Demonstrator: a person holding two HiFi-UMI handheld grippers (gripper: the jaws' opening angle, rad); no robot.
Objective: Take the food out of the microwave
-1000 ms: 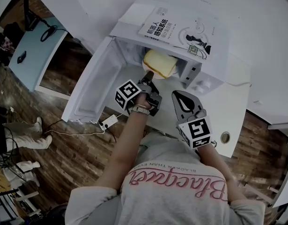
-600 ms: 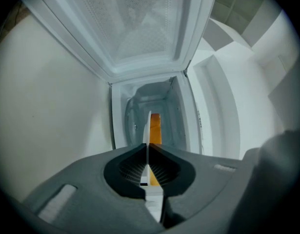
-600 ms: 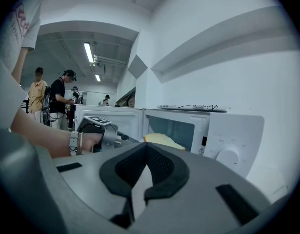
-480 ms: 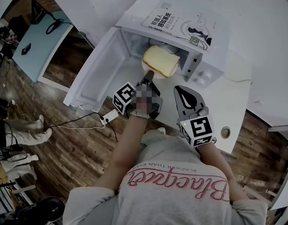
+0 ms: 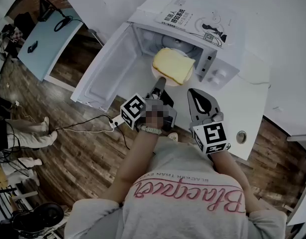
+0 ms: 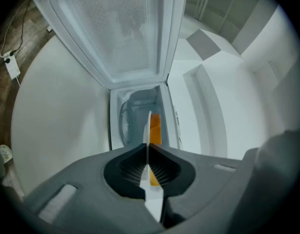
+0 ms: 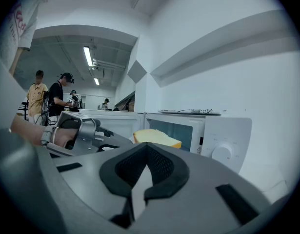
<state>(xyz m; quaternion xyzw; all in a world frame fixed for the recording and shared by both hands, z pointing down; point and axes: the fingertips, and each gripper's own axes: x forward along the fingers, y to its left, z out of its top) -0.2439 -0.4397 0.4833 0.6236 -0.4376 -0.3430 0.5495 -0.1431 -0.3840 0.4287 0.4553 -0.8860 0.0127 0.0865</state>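
Pale yellow bread slice [image 5: 173, 65] is seen on a thin white round plate [image 5: 155, 74] at the mouth of the white microwave oven [image 5: 218, 72]. The plate rim is pinched by the closed left gripper [image 5: 160, 82], while the right gripper [image 5: 198, 97] is held shut on nothing. The plate is best kept level and drawn straight out, since only the rim is gripped. The white book [image 5: 197, 21] on top is titled in Chinese characters, not surely legible.

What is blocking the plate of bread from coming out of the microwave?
Nothing visible. The door is swung wide open, the left gripper grips the plate by its rim, and the right gripper sits beside it, out of the path.
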